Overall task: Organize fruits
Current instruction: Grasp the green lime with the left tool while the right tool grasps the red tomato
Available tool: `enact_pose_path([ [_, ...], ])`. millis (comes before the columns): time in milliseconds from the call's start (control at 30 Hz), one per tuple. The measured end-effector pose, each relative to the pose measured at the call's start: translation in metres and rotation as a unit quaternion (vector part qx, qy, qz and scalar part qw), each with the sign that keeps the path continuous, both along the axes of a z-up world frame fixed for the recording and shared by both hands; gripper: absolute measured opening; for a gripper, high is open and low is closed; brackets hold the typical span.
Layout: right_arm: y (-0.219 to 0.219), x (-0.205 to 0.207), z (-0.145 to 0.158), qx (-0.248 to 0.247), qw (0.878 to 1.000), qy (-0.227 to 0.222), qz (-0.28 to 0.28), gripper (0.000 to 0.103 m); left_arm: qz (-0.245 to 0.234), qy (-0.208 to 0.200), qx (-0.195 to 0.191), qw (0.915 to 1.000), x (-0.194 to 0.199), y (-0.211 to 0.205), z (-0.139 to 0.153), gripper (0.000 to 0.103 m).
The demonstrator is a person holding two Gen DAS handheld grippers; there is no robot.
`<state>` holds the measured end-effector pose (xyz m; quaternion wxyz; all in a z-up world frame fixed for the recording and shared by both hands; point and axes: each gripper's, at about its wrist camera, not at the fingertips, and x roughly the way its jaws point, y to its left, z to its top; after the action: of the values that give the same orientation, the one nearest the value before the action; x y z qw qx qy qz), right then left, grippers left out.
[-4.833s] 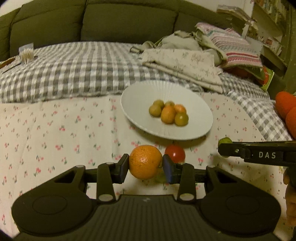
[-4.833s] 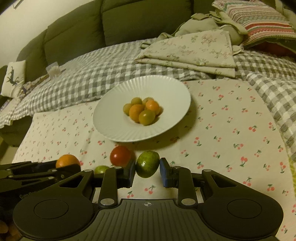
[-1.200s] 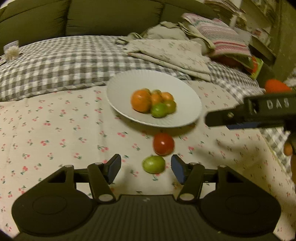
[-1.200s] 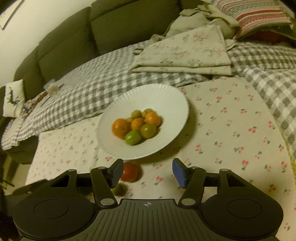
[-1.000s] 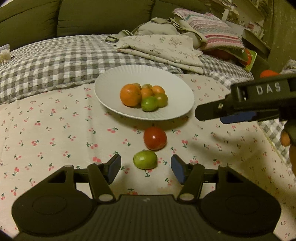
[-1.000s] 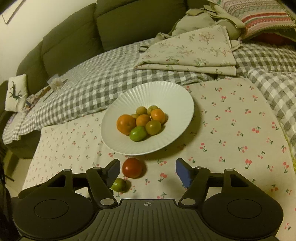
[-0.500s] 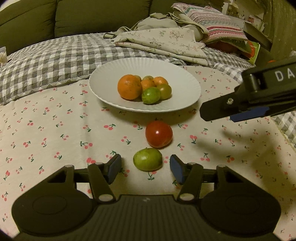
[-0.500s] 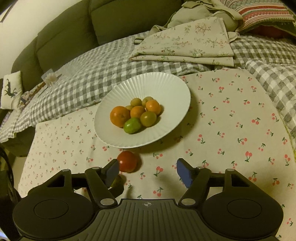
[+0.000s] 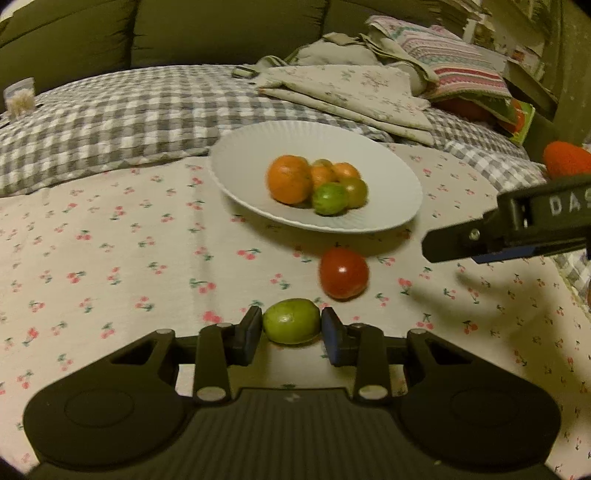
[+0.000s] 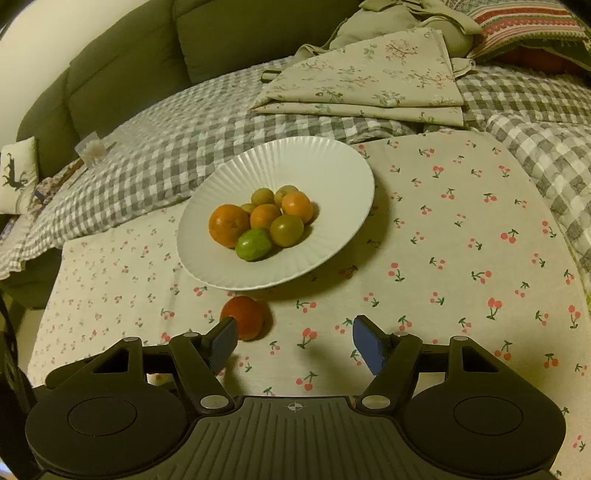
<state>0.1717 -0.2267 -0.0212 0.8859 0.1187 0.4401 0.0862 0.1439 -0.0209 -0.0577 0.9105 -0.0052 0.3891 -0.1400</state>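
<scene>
A white ribbed plate [image 9: 240,162] [image 10: 332,166] on the cherry-print cloth holds an orange [image 9: 289,179] [image 10: 229,224], a green fruit [image 9: 329,198] [image 10: 254,243] and several small orange and yellow-green fruits. A red tomato [image 9: 343,272] [image 10: 243,316] lies on the cloth in front of the plate. My left gripper [image 9: 291,328] is shut on a small green fruit [image 9: 291,320] that rests on the cloth. My right gripper [image 10: 293,341] is open and empty, its left finger just beside the tomato; it shows in the left wrist view [image 9: 509,232] at right.
Folded floral cloths [image 10: 369,81] and a striped cushion [image 9: 454,70] lie behind the plate on a grey checked blanket [image 9: 110,114]. A dark green sofa back [image 9: 184,33] runs along the rear. An orange object [image 9: 567,158] is at far right.
My left gripper moved forward and closed on the small green fruit. My right gripper stayed open and shifted slightly towards the tomato.
</scene>
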Motion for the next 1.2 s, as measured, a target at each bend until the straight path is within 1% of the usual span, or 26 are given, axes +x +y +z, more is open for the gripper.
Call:
enact_pose_path([
  [200, 0.003, 0.002, -0.007, -0.008, 1.000, -0.001, 0.005, 0.070, 0.047, 0.021, 0.009, 0.9986, -0.001, 0.024, 0.012, 0.034],
  [300, 0.007, 0.003, -0.012, -0.010, 1.000, -0.003, 0.011, 0.070, 0.070, 0.032, 0.004, 0.9970, -0.003, 0.038, 0.019, 0.034],
  [433, 0.017, 0.004, -0.021, -0.018, 0.999, -0.003, 0.031, 0.070, 0.087, 0.030, 0.008, 0.9958, -0.005, 0.052, 0.029, 0.034],
  [533, 0.026, 0.005, -0.029, -0.023, 0.999, -0.006, 0.047, 0.070, 0.093, 0.033, 0.006, 0.9951, -0.002, 0.060, 0.031, 0.034],
  [667, 0.035, 0.007, -0.036, -0.031, 0.997, -0.023, 0.064, 0.070, 0.106, 0.044, -0.002, 0.9934, 0.006, 0.069, 0.026, 0.034],
  [833, 0.047, 0.009, -0.045, -0.034, 0.995, -0.046, 0.079, 0.070, 0.114, 0.050, -0.013, 0.9921, 0.007, 0.072, 0.025, 0.034],
  [967, 0.058, 0.007, -0.044, -0.047, 0.991, -0.082, 0.099, 0.069, 0.110, 0.049, -0.008, 0.9927, 0.007, 0.068, 0.025, 0.034],
  [1033, 0.064, 0.007, -0.043, -0.057, 0.988, -0.098, 0.109, 0.066, 0.108, 0.051, -0.008, 0.9928, 0.007, 0.066, 0.024, 0.034],
  [1067, 0.065, 0.008, -0.043, -0.061, 0.986, -0.102, 0.112, 0.063, 0.107, 0.051, -0.009, 0.9929, 0.007, 0.065, 0.024, 0.034],
  [1100, 0.066, 0.009, -0.044, -0.067, 0.986, -0.102, 0.115, 0.043, 0.106, 0.050, -0.010, 0.9930, 0.007, 0.065, 0.025, 0.034],
  [1133, 0.067, 0.010, -0.045, -0.071, 0.986, -0.099, 0.117, 0.033, 0.105, 0.049, -0.009, 0.9932, 0.007, 0.065, 0.025, 0.034],
  [1200, 0.067, 0.008, -0.044, -0.072, 0.985, -0.101, 0.122, 0.033, 0.105, 0.046, -0.008, 0.9934, 0.008, 0.064, 0.026, 0.034],
])
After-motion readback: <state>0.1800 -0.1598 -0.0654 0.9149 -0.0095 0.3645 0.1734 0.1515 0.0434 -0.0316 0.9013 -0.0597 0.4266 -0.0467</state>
